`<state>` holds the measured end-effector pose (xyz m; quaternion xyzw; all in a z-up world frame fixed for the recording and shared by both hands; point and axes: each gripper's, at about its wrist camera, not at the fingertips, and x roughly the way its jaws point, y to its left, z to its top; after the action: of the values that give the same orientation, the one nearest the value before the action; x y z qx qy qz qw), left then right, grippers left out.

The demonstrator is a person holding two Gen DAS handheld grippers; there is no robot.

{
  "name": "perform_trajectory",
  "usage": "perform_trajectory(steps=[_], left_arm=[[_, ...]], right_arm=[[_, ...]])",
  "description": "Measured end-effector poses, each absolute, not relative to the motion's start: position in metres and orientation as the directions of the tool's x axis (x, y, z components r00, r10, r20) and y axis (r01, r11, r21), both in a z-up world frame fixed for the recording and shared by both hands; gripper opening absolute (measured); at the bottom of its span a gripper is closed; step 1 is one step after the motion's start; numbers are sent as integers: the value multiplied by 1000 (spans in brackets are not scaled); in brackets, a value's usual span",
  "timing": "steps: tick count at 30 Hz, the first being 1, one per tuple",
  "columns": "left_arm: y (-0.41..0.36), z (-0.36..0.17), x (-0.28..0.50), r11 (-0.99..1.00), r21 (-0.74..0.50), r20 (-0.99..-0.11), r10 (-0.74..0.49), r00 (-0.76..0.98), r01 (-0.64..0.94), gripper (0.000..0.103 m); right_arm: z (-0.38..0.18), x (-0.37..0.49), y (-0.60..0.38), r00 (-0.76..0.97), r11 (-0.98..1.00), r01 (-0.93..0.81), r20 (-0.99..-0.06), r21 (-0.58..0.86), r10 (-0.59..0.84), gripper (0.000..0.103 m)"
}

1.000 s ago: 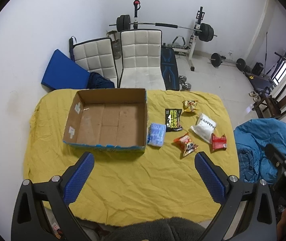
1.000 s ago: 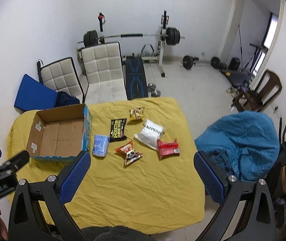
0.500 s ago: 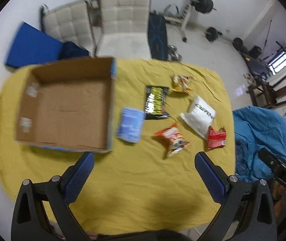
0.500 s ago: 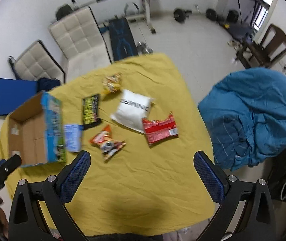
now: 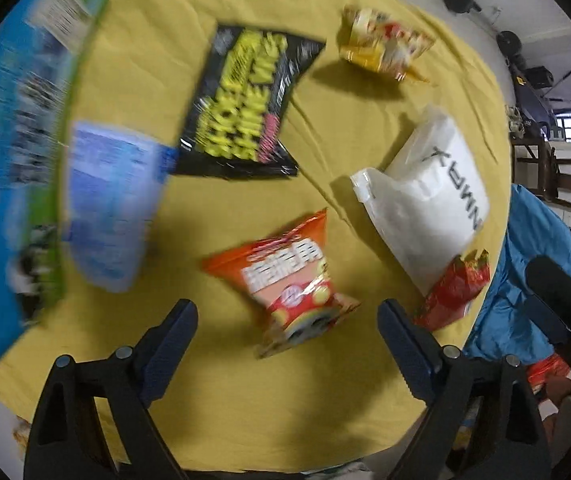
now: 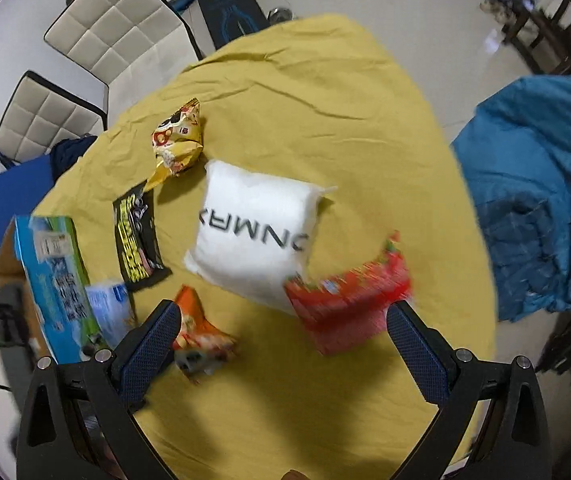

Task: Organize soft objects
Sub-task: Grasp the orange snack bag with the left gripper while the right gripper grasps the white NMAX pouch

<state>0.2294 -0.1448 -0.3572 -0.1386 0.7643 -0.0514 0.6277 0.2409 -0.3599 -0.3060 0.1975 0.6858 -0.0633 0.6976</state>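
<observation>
Several soft packs lie on the yellow cloth (image 5: 221, 408). My left gripper (image 5: 287, 320) is open just above the orange snack bag (image 5: 289, 280). Around it lie a black-and-yellow pack (image 5: 245, 104), a blue tissue pack (image 5: 113, 208), a yellow bag (image 5: 381, 46), a white pillow pack (image 5: 429, 196) and a red bag (image 5: 453, 292). My right gripper (image 6: 281, 320) is open over the red bag (image 6: 349, 304) and the white pillow pack (image 6: 257, 232). The orange bag (image 6: 197, 336) lies by its left finger.
The cardboard box with a blue printed side (image 5: 9, 168) stands at the left, also in the right wrist view (image 6: 53, 280). Two white chairs (image 6: 97, 40) stand behind the table. A blue blanket heap (image 6: 541, 192) lies to the right of the table.
Both grippers have dropped much closer to the table and the packs. The left has come over the orange bag, the right over the red bag. Both stay open.
</observation>
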Motion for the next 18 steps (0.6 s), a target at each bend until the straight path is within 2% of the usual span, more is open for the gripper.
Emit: perform_trajectory(steps=[3, 5, 7, 10, 16, 17, 18], left_arm=[[-152, -376, 229, 948, -259, -932, -296, -210, -184, 91], [-157, -388, 229, 961, -218, -937, -255, -238, -170, 86], [-158, -397, 227, 965, -201, -936, -240, -257, -168, 59], [-155, -397, 221, 977, -170, -946, -198, -257, -128, 45], [-142, -384, 217, 996, -66, -976, -75, -206, -52, 44], [-140, -382, 217, 997, -62, -976, -70, -205, -47, 44], [-137, -378, 217, 997, -58, -977, -66, -204, -46, 44]], right_arm=[[-328, 257, -359, 25, 891, 395, -973, 222, 231, 103], [-339, 265, -358, 14, 880, 415, -969, 231, 248, 103], [-355, 275, -354, -5, 867, 439, -964, 237, 266, 103], [-375, 287, -347, -28, 841, 473, -950, 262, 312, 103], [-406, 306, -331, -82, 834, 502, -947, 229, 310, 102], [-409, 308, -328, -95, 846, 487, -950, 215, 297, 99], [-410, 311, -323, -128, 880, 442, -958, 176, 256, 88]])
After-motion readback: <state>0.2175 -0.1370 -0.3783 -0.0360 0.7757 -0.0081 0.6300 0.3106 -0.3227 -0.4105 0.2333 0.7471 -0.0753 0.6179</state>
